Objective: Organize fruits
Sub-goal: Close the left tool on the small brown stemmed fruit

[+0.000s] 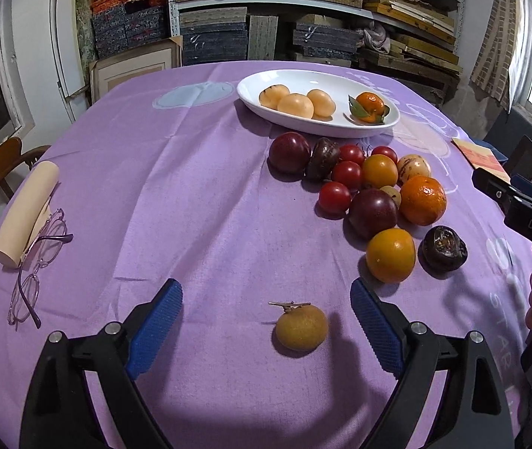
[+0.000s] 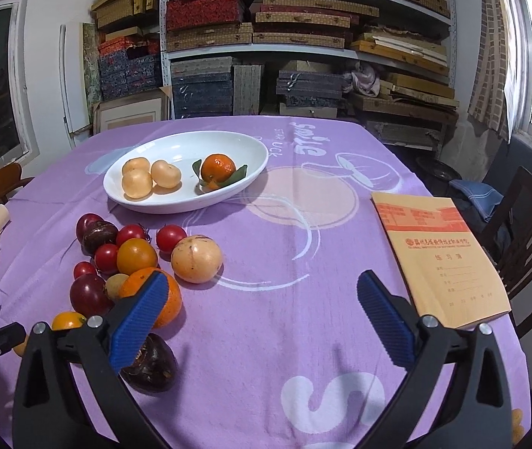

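Your left claw (image 1: 266, 321) stood wide, and the small brown fruit (image 1: 301, 327) lay on the bench (image 1: 191, 194) between its fingers, nearer the right one, touching neither. Your right claw (image 2: 262, 314) also gaped wide over bare cloth, its left finger in front of the orange (image 2: 170, 305). The white plate (image 2: 176, 205) sat beyond.

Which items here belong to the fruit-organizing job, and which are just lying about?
Job: white plate holding three pale fruits and a leafy mandarin; loose fruit pile; lone brown fruit between the open left gripper fingers.

Lying about: glasses, cream roll, notebook.
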